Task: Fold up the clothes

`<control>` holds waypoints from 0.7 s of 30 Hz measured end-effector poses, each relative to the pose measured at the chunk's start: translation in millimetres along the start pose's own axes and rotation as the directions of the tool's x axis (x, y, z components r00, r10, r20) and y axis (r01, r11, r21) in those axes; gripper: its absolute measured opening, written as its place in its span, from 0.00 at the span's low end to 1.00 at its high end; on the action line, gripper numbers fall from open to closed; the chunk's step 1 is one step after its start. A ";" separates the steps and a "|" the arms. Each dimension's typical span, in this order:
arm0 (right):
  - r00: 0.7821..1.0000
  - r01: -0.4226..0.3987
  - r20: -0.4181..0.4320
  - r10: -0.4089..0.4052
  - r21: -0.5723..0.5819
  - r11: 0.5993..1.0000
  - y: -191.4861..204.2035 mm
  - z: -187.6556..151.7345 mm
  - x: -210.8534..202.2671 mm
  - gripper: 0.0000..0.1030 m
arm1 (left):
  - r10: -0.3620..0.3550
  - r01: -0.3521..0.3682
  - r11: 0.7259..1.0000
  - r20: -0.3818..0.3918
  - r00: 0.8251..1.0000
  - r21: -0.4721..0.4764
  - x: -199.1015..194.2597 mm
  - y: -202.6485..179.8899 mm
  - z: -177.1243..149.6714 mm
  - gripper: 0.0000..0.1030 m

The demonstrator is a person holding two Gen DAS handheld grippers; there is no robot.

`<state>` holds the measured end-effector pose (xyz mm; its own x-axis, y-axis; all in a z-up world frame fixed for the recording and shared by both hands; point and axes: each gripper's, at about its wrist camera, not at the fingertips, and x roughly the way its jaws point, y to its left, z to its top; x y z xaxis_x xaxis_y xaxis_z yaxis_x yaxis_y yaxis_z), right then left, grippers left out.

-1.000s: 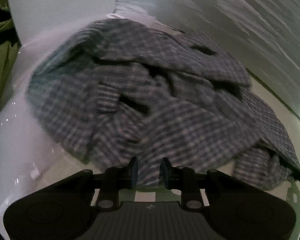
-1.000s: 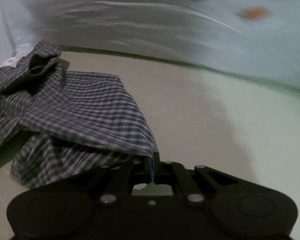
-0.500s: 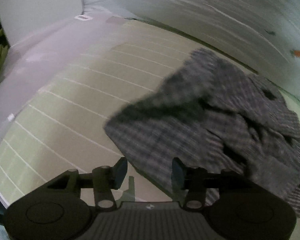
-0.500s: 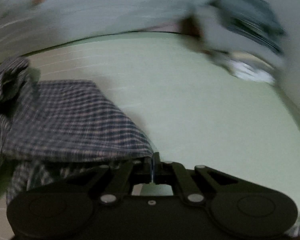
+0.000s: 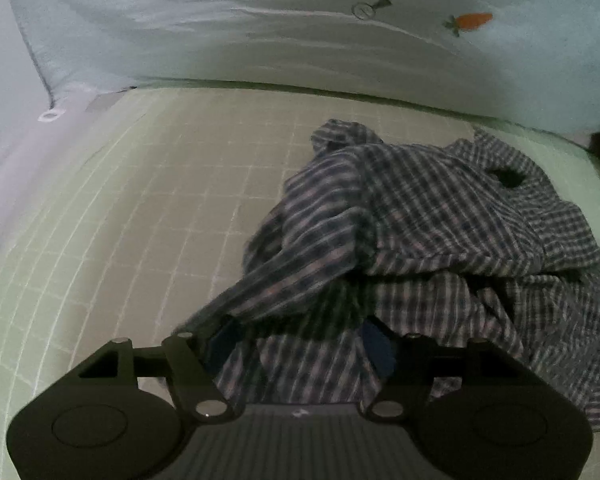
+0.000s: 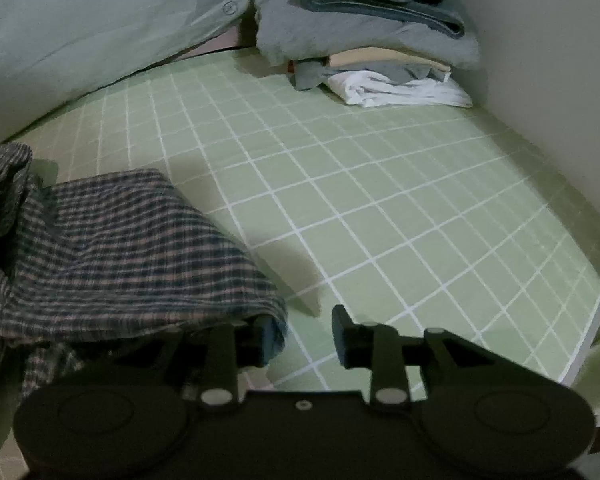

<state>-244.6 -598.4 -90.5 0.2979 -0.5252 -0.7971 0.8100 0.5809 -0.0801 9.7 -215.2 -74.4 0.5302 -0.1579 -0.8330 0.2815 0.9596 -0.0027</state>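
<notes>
Right now my left gripper [image 5: 300, 346] stands wide apart, with a loose fold of the plaid shirt [image 5: 440, 232] draped between and over its fingers, so whether anything is pinched I cannot tell. My right gripper [image 6: 306, 338] is spread open too; the shirt's edge lies against its left finger [image 6: 266, 340], while the right finger hangs over bare sheet.

No containers show in either view. The shirt sits crumpled on the green grid-lined sheet [image 6: 380, 208], bunched between my two grippers.

Open sheet runs to the left of the heap as far as the pale bedding [image 5: 260, 40] (a small carrot motif on it), and to the right as far as a stack of folded clothes [image 6: 372, 28] by the wall [image 6: 548, 60].

Folds hide the shirt's collar and sleeves, and its far right side is cut off.
</notes>
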 end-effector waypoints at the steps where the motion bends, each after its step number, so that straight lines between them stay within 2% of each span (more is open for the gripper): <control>1: 1.000 0.001 -0.003 -0.001 -0.007 1.000 0.4 0.3 2.1 0.32 | -0.007 0.007 1.000 -0.008 1.000 -0.009 3.8 1.9 1.9 0.63; 2: 1.000 0.002 -0.007 -0.002 -0.014 1.000 1.0 0.5 4.1 0.32 | -0.012 0.012 1.000 -0.009 1.000 -0.023 8.5 2.0 5.2 0.55; 4: 1.000 0.006 -0.016 -0.006 -0.016 1.000 3.2 -0.7 4.1 0.32 | -0.024 0.023 0.998 -0.011 1.000 -0.054 10.4 9.5 8.6 0.17; 7: 0.999 0.019 -0.028 -0.019 0.001 1.000 9.1 -4.1 2.8 0.32 | -0.028 0.029 0.996 0.010 1.000 -0.089 9.4 25.6 13.9 0.04; 10: 0.999 0.034 -0.038 -0.033 0.022 0.999 14.8 -7.6 2.5 0.32 | 0.027 -0.021 0.993 0.057 0.998 -0.113 1.8 51.5 21.5 0.03; 13: 0.999 0.035 -0.010 -0.035 0.040 0.999 25.6 -3.3 -5.6 0.32 | 0.091 -0.074 0.982 0.089 0.992 -0.174 -7.0 88.3 30.5 0.03; 17: 0.999 0.037 0.028 -0.039 0.065 0.997 40.0 2.6 -16.6 0.35 | 0.179 -0.163 0.963 0.061 0.982 -0.213 -2.9 123.0 38.1 0.06; 20: 0.998 0.037 0.056 -0.042 0.083 0.996 50.9 7.1 -24.9 0.46 | 0.195 -0.180 0.964 0.062 0.979 -0.195 -4.8 128.3 36.5 0.21; 21: 0.997 0.037 0.066 -0.043 0.089 0.995 54.5 8.6 -27.6 0.51 | 0.188 -0.175 0.971 0.071 0.980 -0.162 -5.8 123.9 34.4 0.30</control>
<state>-204.4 -557.5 -67.7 0.2955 -0.5895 -0.7518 0.8620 0.5037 -0.0562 69.0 -103.4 -50.8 0.6289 0.0091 -0.7774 0.0511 0.9973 0.0530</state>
